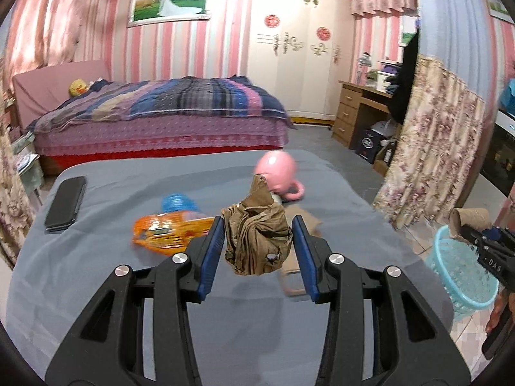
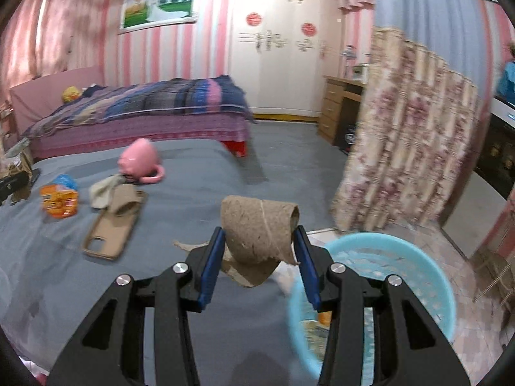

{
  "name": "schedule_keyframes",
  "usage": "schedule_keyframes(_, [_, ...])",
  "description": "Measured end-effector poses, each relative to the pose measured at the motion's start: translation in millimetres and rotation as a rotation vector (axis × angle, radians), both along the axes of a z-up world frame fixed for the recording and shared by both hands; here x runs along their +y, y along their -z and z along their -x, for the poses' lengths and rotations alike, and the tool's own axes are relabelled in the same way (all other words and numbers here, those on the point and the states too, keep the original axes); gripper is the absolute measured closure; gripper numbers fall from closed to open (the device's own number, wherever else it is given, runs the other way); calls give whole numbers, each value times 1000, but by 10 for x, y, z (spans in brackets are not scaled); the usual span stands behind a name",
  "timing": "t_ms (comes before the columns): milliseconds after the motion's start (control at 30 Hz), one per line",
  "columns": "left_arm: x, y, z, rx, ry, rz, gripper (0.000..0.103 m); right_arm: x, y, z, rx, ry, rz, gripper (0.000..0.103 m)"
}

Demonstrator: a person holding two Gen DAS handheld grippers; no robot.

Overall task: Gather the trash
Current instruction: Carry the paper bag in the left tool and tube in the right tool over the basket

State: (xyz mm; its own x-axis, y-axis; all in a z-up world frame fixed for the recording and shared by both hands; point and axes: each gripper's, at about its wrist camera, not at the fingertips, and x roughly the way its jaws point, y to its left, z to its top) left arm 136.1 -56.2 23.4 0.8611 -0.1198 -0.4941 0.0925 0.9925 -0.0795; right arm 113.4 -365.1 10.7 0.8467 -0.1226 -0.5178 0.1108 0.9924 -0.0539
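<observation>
The left gripper (image 1: 257,246) pinches a crumpled brown wad (image 1: 257,241), paper or thin film by the look of it, at the centre of the left wrist view, lifted clear of the grey table (image 1: 96,273). The right gripper (image 2: 257,251) clamps a torn cardboard tube (image 2: 257,228) at the centre of its own view, close to the pale blue basket (image 2: 418,276) at lower right. Both pieces look very light. The wad is soft and will squash, so a grip across its bulk suits it. The tube is thin-walled and already ragged, likely to flatten under pressure, so it is best held across its middle as now. Left on the table are an orange snack wrapper (image 2: 59,204) at left, a tan phone case (image 2: 112,222) with a crumpled scrap (image 2: 103,193) on it, and a pink mug (image 2: 140,160), which is probably not rubbish. The basket sits off the table's right edge, its mouth open and unobstructed. A floral curtain (image 2: 402,135) hangs just behind it, so drops should come from the table side.
</observation>
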Motion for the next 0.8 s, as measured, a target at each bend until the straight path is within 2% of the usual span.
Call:
schedule_keyframes(233, [-630, 13, 38, -1, 80, -21, 61, -562, 23, 205, -16, 83, -8, 59])
schedule_keyframes(400, [-1093, 29, 11, -3, 157, -14, 61, -806, 59, 372, -16, 127, 0, 59])
schedule_keyframes(800, [-2431, 247, -59, 0, 428, -28, 61, -1458, 228, 633, -18, 270, -10, 59])
